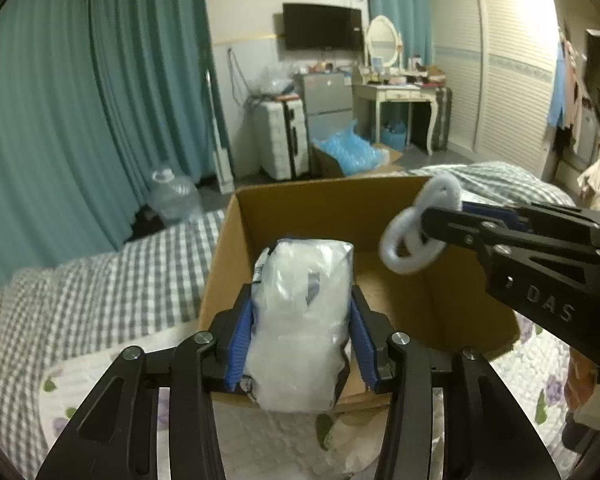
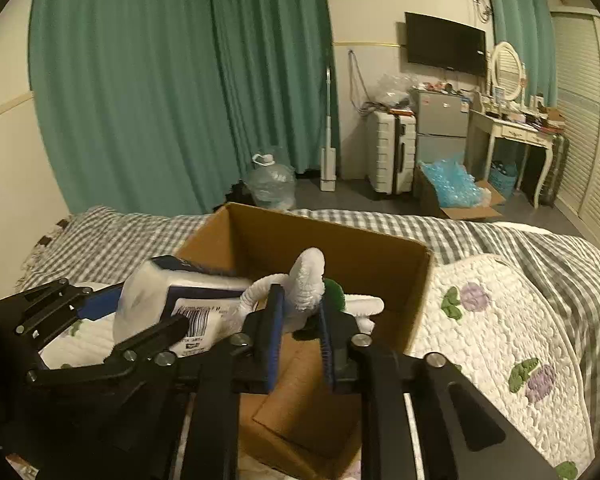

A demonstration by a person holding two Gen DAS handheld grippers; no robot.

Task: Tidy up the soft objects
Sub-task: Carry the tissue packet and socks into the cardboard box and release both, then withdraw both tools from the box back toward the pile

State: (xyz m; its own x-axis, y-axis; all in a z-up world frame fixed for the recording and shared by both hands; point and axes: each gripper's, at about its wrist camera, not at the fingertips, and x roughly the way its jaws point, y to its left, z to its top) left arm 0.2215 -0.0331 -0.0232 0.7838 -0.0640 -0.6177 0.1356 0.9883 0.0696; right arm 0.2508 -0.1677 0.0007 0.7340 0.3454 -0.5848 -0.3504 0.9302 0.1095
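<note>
My left gripper is shut on a white plastic-wrapped soft pack and holds it over the near edge of an open cardboard box on the bed. My right gripper is shut on a white fluffy ring toy, which also shows in the left wrist view as linked white rings held above the box's right side. The pack shows at the left of the right wrist view, with the left gripper around it. A green and white soft thing lies inside the box.
The box stands on a bed with a grey checked cover and a white flowered quilt. Beyond the bed are teal curtains, a water jug, a white suitcase, a small fridge and a dressing table.
</note>
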